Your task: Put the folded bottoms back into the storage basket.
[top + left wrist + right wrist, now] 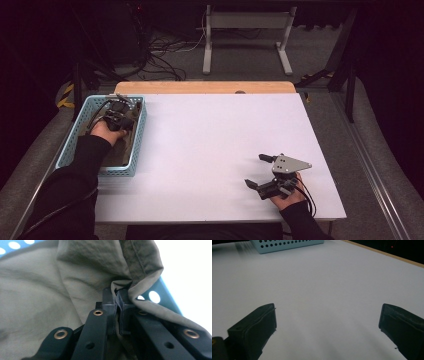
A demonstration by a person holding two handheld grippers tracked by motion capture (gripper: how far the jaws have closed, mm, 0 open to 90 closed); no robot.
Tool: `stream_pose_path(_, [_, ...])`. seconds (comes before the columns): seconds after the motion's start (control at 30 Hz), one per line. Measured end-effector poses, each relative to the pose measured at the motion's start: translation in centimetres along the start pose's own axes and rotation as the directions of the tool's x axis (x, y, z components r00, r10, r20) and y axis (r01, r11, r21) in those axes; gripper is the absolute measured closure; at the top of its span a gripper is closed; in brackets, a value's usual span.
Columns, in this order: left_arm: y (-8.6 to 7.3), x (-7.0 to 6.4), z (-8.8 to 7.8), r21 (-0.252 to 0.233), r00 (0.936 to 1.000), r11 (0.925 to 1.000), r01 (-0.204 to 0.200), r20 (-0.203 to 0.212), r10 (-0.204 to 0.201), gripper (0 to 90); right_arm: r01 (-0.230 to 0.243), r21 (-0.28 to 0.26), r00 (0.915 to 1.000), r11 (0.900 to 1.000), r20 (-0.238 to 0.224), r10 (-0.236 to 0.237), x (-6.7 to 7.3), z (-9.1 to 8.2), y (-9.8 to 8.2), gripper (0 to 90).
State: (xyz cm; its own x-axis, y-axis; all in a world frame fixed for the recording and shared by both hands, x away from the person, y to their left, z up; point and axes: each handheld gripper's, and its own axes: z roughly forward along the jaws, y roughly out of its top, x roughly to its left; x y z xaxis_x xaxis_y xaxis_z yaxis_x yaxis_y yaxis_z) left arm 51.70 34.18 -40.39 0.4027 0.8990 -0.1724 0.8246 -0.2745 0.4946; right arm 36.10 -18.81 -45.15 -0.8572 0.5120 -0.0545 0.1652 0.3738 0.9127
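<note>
White table surface lies open and bare between the two grippers. At the near right corner, the right gripper rests close to the front and right edges, its two jaws spread wide and holding nothing; in the right gripper view both black pads stand well apart over bare tabletop. One hand holds it. To the far left, one light blue perforated basket sits along the left edge of the table. Inside it lies one piece of olive-green cloth. The left gripper reaches into the basket, its jaws closed on a fold of the cloth, beside the basket's wall. A strip of bare wood borders the far edge. Count: two grippers, one basket, one cloth.
</note>
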Motion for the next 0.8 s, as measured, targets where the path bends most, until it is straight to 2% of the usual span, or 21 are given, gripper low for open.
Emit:
stream_pose_path(0.1, [-0.2, 0.5, -1.0, -0.079, 0.9991, 0.9964, 0.032, 0.029, -0.030, 70.4, 0.000, 0.000, 1.0000, 1.000, 0.000, 0.000, 0.0, 0.0, 0.0, 1.8])
stream_pose_path(0.27, [-0.9, 0.6, -3.5, -0.196, 0.9988, 0.9796, 0.044, 0.029, -0.039, 65.6, 0.000, 0.001, 1.0000, 1.000, 0.002, 0.000, 0.0, 0.0, 0.0, 1.8])
stream_pose_path(0.37, [-1.2, -0.1, -5.0, -0.242, 0.9994, 0.9701, 0.023, 0.030, -0.017, 64.9, -0.001, 0.002, 1.0000, 1.000, 0.001, 0.001, 0.0, 0.0, 0.0, 1.8])
stream_pose_path(0.5, [-2.0, -1.7, -6.2, -0.262, 0.9990, 0.9641, -0.045, -0.015, 0.043, 64.5, 0.000, 0.003, 1.0000, 1.000, -0.001, 0.000, 0.0, 0.1, 0.0, 1.8])
stream_pose_path(0.57, [-2.5, -2.3, -6.5, -0.270, 0.9984, 0.9613, -0.053, 0.000, 0.056, 64.4, -0.001, 0.004, 1.0000, 1.000, -0.003, 0.001, -0.1, 0.1, 0.0, 1.8])
stream_pose_path(0.67, [-3.2, -3.2, -6.7, -0.270, 0.9971, 0.9607, -0.062, 0.025, 0.071, 65.0, 0.000, 0.010, 1.0000, 1.000, -0.007, 0.000, -0.1, 0.2, 0.0, 1.8])
stream_pose_path(0.8, [-3.9, -4.2, -6.6, -0.236, 0.9941, 0.9679, -0.086, 0.044, 0.099, 69.0, 0.003, 0.014, 0.9999, 1.000, -0.013, -0.003, -0.1, 0.3, 0.1, 1.8])
